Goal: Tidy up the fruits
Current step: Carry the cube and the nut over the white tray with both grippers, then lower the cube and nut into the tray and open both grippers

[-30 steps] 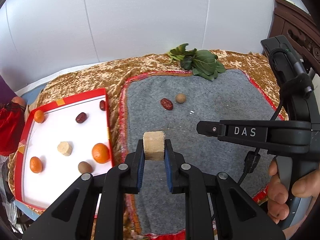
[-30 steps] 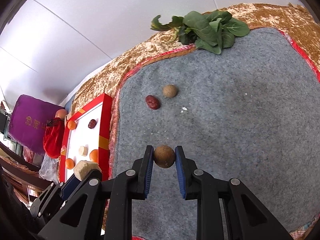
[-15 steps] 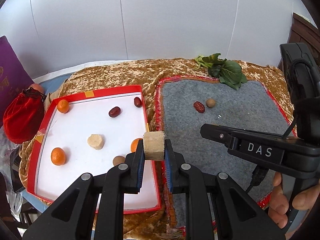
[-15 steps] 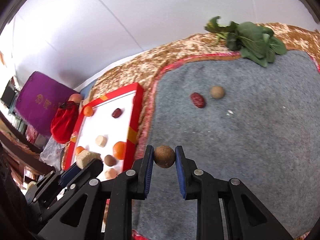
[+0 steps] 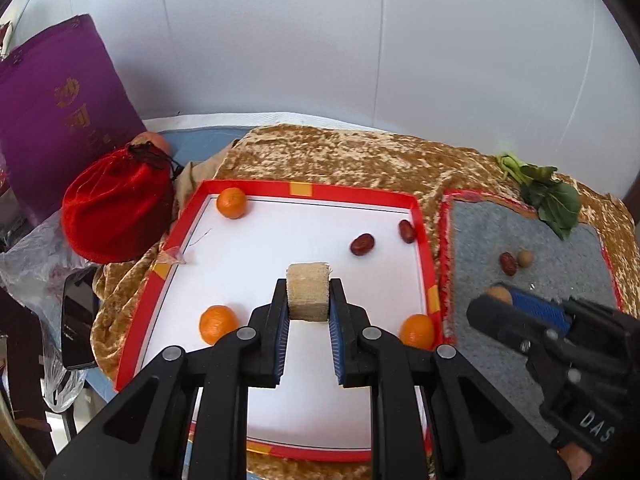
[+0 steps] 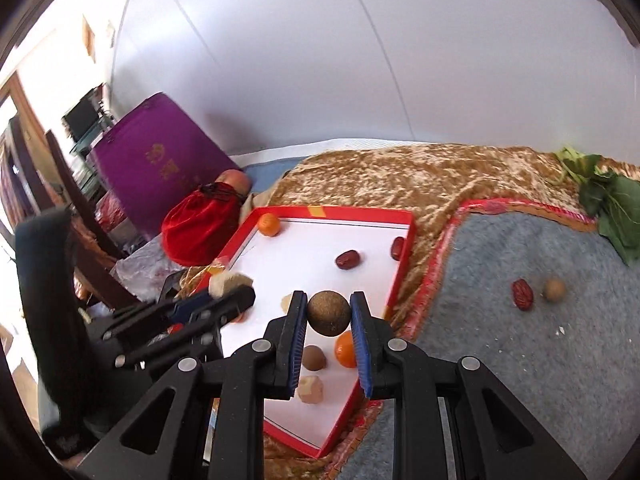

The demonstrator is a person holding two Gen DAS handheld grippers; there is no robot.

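My left gripper (image 5: 308, 312) is shut on a tan cut chunk (image 5: 307, 295) and holds it above the white tray with a red rim (image 5: 312, 191). My right gripper (image 6: 329, 316) is shut on a round brown fruit (image 6: 329, 313) over the tray's right edge (image 6: 404, 248). In the tray lie oranges (image 5: 231, 202), red dates (image 5: 362, 244), a brown ball (image 6: 313, 357) and a pale chunk (image 6: 311, 389). A red date (image 5: 509, 263) and a small tan ball (image 5: 525, 258) lie on the grey mat (image 5: 560, 264).
A red pouch (image 5: 116, 208) and a purple box (image 5: 60, 120) stand left of the tray. A phone (image 5: 78, 320) lies at the table's left edge. Green leaves (image 5: 548, 200) lie at the mat's far corner. A gold cloth (image 5: 340, 156) covers the table.
Both grippers have swung left from over the grey mat to over the tray, each still holding its piece. The tray now fills the middle of both views.
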